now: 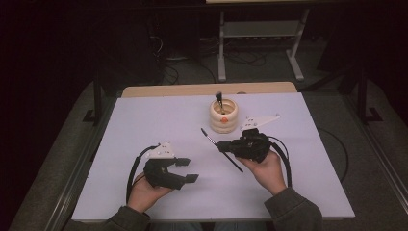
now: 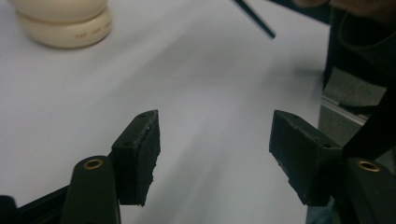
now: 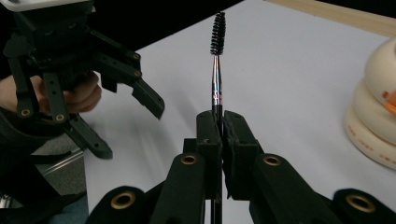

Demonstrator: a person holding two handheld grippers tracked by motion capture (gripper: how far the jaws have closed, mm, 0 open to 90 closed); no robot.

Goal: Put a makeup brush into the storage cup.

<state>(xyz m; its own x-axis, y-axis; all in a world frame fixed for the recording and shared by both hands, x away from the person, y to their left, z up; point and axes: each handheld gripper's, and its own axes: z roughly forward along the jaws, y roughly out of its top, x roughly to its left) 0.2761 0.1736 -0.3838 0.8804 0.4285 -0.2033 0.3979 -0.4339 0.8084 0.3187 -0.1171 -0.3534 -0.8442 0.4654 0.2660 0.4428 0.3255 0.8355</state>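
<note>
My right gripper (image 1: 222, 145) (image 3: 219, 119) is shut on a thin black brush (image 1: 210, 137) partway along its handle. In the right gripper view the brush's (image 3: 217, 56) spiral bristle tip points away past the jaws. A cream holder (image 1: 223, 115) (image 3: 373, 116) made of stacked rings stands at the back middle of the mat, with another dark brush (image 1: 219, 98) upright in it. My left gripper (image 1: 188, 170) (image 2: 215, 121) hovers over the mat at the near left, jaws wide apart with nothing between them. It also appears in the right gripper view as the left gripper (image 3: 132, 130), held in a hand.
A white mat (image 1: 144, 125) covers the table, with a wooden edge (image 1: 207, 89) at the back. Beyond the table are a dark floor, cables and a metal desk frame (image 1: 221, 53). The holder (image 2: 65, 23) sits far left in the left gripper view.
</note>
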